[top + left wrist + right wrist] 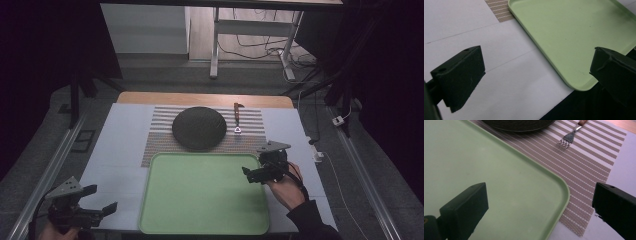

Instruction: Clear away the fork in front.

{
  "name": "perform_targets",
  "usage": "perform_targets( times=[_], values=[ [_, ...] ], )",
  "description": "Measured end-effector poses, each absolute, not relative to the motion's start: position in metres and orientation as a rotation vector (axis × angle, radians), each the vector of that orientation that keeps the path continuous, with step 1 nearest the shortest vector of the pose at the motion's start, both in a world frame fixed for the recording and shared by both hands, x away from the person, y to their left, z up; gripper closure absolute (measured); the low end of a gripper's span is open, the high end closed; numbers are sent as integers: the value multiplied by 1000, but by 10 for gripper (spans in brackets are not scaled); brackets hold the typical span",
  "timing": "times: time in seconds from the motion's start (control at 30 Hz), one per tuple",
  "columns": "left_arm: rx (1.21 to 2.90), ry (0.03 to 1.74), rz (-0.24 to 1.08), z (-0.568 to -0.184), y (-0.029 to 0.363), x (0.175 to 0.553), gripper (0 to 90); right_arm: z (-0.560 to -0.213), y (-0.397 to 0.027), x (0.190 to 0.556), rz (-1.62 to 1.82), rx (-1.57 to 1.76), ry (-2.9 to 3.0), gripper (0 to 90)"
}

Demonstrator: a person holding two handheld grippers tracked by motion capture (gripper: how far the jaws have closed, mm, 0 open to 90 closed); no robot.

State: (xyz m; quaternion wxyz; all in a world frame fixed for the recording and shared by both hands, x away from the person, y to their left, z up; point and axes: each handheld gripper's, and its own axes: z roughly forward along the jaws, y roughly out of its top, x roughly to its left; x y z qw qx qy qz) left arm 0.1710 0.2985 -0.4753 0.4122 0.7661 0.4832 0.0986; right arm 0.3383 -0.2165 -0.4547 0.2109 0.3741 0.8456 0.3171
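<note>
Left gripper parted and empty off tray's near-left corner; right gripper likewise over its far-right corner. Nothing loaded yet: plate, fork untouched on placemat.

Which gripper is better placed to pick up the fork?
Right, probably. The right gripper is open at the tray's far right corner, nearer the fork; the left gripper is at the near-left edge.

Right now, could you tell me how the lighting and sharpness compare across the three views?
High view: dim, with black corners; the green tray and dark plate are still readable. Left gripper view: brighter, with the tray rim crisp and the near fingers soft. Right gripper view: the striped mat is sharp, the fork slightly soft.
</note>
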Motion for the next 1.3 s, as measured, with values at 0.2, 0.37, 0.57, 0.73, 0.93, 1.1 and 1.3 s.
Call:
perform_targets(
  times=[0.2,0.37,0.57,0.73,0.93,1.1,1.3],
  values=[
    [1930,1215,246,-475,299,171,0,-459,-207,354,815,1024,2336,8],
    [1931,1215,243,-476,299,172,0,-462,-198,370,792,1010,2340,8],
    [1931,1214,240,-476,299,172,0,-467,-186,387,737,969,2337,7],
    [1932,1211,236,-476,299,172,0,-475,-177,406,651,939,2336,8],
    [1933,1209,233,-476,299,172,0,-484,-174,423,580,894,2320,41],
    [1933,1207,231,-476,299,172,0,-493,-169,440,506,850,2311,77],
    [1929,1209,228,-476,299,172,0,-503,-162,453,386,718,2308,168]
  ],
)
